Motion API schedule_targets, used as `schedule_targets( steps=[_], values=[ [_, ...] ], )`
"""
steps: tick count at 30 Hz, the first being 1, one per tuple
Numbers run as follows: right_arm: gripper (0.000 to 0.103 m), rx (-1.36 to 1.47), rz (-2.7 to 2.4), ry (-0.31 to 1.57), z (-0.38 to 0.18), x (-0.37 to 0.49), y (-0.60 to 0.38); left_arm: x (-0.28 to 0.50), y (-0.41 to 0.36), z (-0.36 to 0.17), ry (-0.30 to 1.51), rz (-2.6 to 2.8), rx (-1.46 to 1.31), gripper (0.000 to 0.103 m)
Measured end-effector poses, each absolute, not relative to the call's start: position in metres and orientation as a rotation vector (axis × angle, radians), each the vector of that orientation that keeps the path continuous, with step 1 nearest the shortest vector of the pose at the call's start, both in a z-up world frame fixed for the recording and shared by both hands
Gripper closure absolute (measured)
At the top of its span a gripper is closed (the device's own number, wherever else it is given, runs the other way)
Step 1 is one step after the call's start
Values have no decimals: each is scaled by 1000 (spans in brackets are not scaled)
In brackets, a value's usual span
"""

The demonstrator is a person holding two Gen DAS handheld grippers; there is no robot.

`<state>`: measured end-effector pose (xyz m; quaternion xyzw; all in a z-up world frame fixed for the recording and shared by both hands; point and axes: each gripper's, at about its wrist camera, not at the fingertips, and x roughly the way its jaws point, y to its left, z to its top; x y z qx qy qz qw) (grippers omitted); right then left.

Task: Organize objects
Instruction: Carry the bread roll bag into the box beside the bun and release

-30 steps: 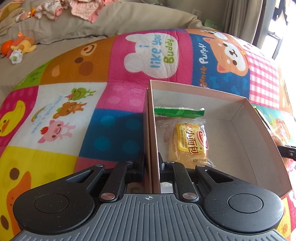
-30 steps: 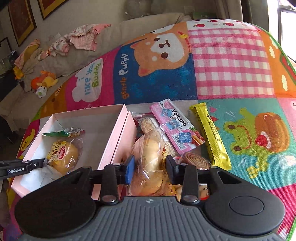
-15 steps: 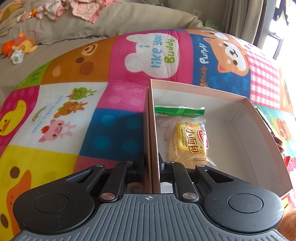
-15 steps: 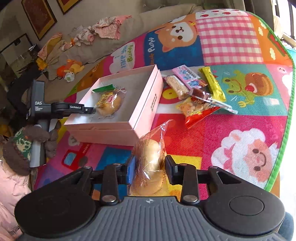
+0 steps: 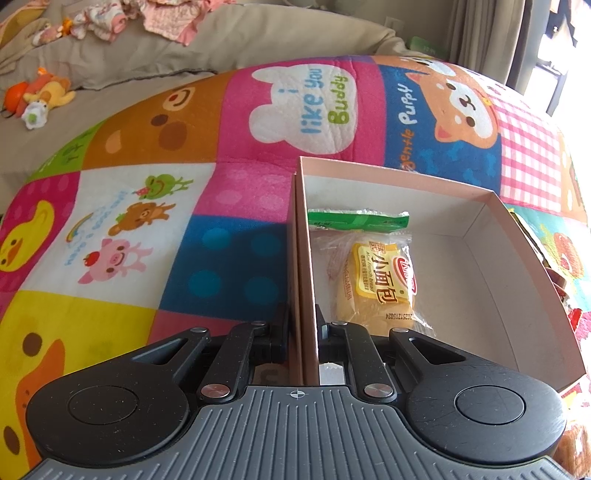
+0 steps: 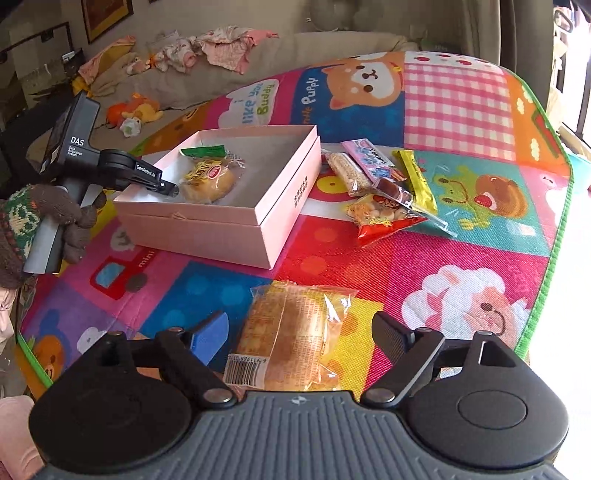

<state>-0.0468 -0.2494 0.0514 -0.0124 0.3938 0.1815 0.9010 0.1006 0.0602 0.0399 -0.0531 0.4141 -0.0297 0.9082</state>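
Colourful patchwork play mat (image 5: 229, 206) underfoot, printed with cartoon animals: duck, pig, bear, frog, puppy, sheep; green trim along the edge in the right wrist view. Beige sofa (image 5: 258, 40) behind the mat. Pink and white clothing (image 6: 221, 48) heaped in a loose pile on the sofa seat. Orange and yellow stuffed toy (image 5: 40, 92) lying on the sofa cushion, apart from the clothing. Framed picture (image 6: 107, 14) on the wall at upper left, partly cut off. Curtain (image 5: 480, 33) at the far right, beside a bright window.

box (image 6: 207, 221): matt pink cardboard | bread wrapper (image 6: 295, 332): glossy clear plastic | mat (image 5: 229, 266): textured
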Motion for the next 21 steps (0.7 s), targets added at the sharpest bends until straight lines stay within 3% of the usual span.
schedule_targets(
  steps=[6, 9, 10, 16, 21],
  values=[
    [18, -75, 387, 878, 27, -37, -226, 100, 62, 40, 855, -64, -113, 90],
    [37, -132, 404, 912, 24, -39, -216, 100, 62, 40, 853, -64, -110, 90],
    [39, -126, 430, 925, 26, -41, -214, 100, 62, 40, 852, -64, -111, 90],
    [41, -94, 635, 956, 49, -66, -195, 99, 62, 40, 851, -64, -114, 90],
    [41, -55, 738, 848, 93, -71, -183, 99, 62, 40, 851, -64, -111, 90]
  ],
)
